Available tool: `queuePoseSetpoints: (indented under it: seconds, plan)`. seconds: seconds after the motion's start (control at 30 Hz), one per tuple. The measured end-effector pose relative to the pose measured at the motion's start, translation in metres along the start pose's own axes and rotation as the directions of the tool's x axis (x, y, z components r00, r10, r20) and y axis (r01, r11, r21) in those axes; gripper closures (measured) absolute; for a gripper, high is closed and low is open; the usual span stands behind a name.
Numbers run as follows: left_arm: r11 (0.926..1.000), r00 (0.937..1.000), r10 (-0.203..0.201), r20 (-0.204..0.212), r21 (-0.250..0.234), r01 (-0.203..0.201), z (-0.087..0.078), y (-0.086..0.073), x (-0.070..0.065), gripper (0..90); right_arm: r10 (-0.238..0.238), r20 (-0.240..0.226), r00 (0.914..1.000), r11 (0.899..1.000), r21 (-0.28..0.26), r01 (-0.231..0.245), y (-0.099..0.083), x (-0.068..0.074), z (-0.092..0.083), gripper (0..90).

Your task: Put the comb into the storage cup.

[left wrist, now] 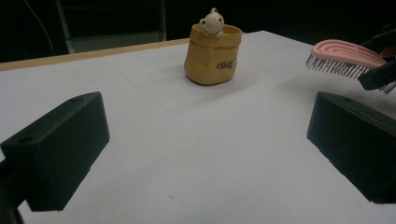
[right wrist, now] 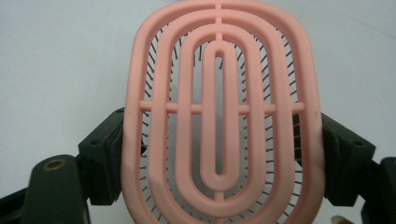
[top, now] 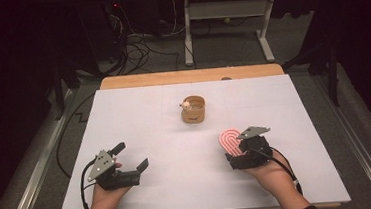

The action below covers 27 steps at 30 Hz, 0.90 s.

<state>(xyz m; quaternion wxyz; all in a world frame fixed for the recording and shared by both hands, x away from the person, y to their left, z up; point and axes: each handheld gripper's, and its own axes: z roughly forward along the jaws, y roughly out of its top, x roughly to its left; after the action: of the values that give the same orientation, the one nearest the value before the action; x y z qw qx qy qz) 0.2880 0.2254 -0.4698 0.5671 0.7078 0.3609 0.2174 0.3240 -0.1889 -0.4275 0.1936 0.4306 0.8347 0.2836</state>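
Note:
A pink vented hairbrush (right wrist: 219, 112) with dark bristles pointing down is clamped across its width by my right gripper (top: 238, 150), whose jaws press its two edges. In the high view the hairbrush (top: 230, 140) hangs just above the white table at the right. My left gripper (top: 130, 156) rests low at the front left, its two black jaws wide apart with nothing between them. A tan bag-shaped cup (top: 193, 109) with a small cream bear figure (left wrist: 212, 21) on its rim stands at the table's middle rear. From the left gripper view the hairbrush (left wrist: 343, 57) is at the right.
The white table top (top: 167, 151) has a wooden strip along its far edge. Beyond it are cables on the floor and the legs of a grey desk (top: 227, 26). Dark floor borders both sides.

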Motion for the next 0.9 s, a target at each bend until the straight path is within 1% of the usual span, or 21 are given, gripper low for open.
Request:
queuePoseSetpoints:
  seconds: [0.23, 0.37, 0.43, 0.5, 0.73, 0.83, 0.9]
  plan:
    - [1.0000, 1.0000, 0.000, 0.002, 0.001, 0.000, 0.0007, -0.0001, -0.0002, 0.0, -0.005, 0.008, 1.0000, 0.999, -0.052, 0.005, 0.0022, -0.0011, -0.0063, 20.2]
    - [1.0000, 1.0000, 0.000, 0.004, 0.003, 0.000, 0.0009, -0.0002, -0.0002, 0.0, -0.006, 0.010, 0.9999, 0.996, -0.091, 0.007, 0.0030, -0.0004, -0.0066, 20.2]
    - [1.0000, 1.0000, 0.000, 0.006, 0.003, 0.000, 0.0009, -0.0003, -0.0002, 0.0, -0.012, 0.018, 0.9998, 0.993, -0.113, 0.014, 0.0034, 0.0006, -0.0066, 20.2]
    - [1.0000, 1.0000, -0.001, 0.008, 0.004, 0.001, 0.0010, -0.0003, -0.0002, 0.0, -0.019, 0.024, 0.9995, 0.990, -0.136, 0.022, 0.0040, 0.0013, -0.0065, 20.2]
    - [1.0000, 0.9999, -0.006, 0.012, 0.004, 0.006, 0.0013, -0.0002, -0.0003, 0.0, 0.002, 0.017, 0.9999, 0.979, -0.204, 0.001, 0.0039, 0.0003, -0.0066, 20.2]
    - [0.9999, 0.9999, -0.009, 0.012, 0.006, 0.009, 0.0017, -0.0003, -0.0004, 0.0, 0.012, 0.022, 0.9997, 0.972, -0.237, -0.006, 0.0037, -0.0006, -0.0066, 20.1]
    - [0.9999, 0.9999, -0.009, 0.012, 0.008, 0.009, 0.0020, -0.0004, -0.0006, 0.0, 0.010, 0.032, 0.9994, 0.965, -0.261, -0.002, 0.0038, -0.0011, -0.0069, 20.1]
